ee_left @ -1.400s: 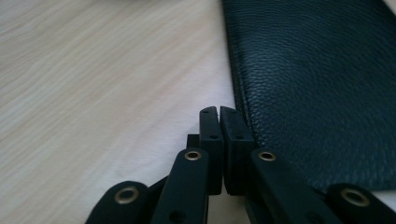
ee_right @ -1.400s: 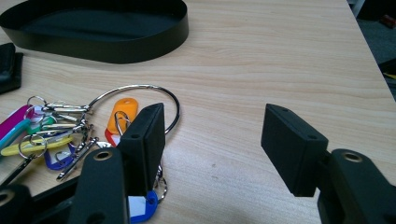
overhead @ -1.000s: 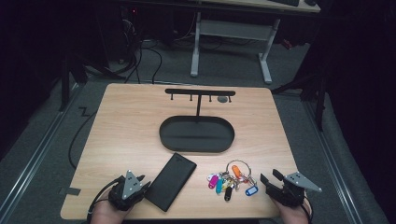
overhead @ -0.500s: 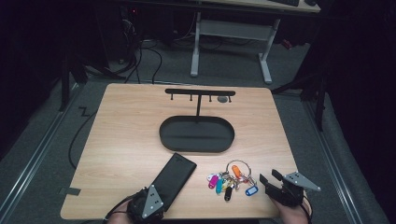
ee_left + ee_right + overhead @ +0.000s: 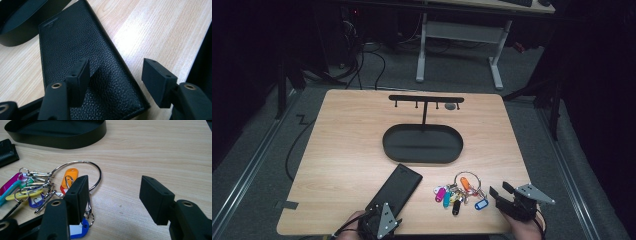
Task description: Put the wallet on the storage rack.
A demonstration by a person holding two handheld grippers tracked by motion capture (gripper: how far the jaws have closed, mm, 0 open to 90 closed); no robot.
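Left tool (image 5: 113, 75): jaws have just been opening, now spread wide over the near end of the black wallet (image 5: 82, 62), pads clear of it.
Right tool (image 5: 113, 197): jaws apart, empty, beside the key bunch (image 5: 47, 187).
Wallet place: lower centre of the high view, lying flat on the surface (image 5: 342, 150), just below the black tray (image 5: 422, 145).
Handling: pebbled leather, likely light, slightly soft, grippy; take it across the narrow near edge.
Hidden: the wallet's underside and thickness; its near corner is cut off behind the jaws.
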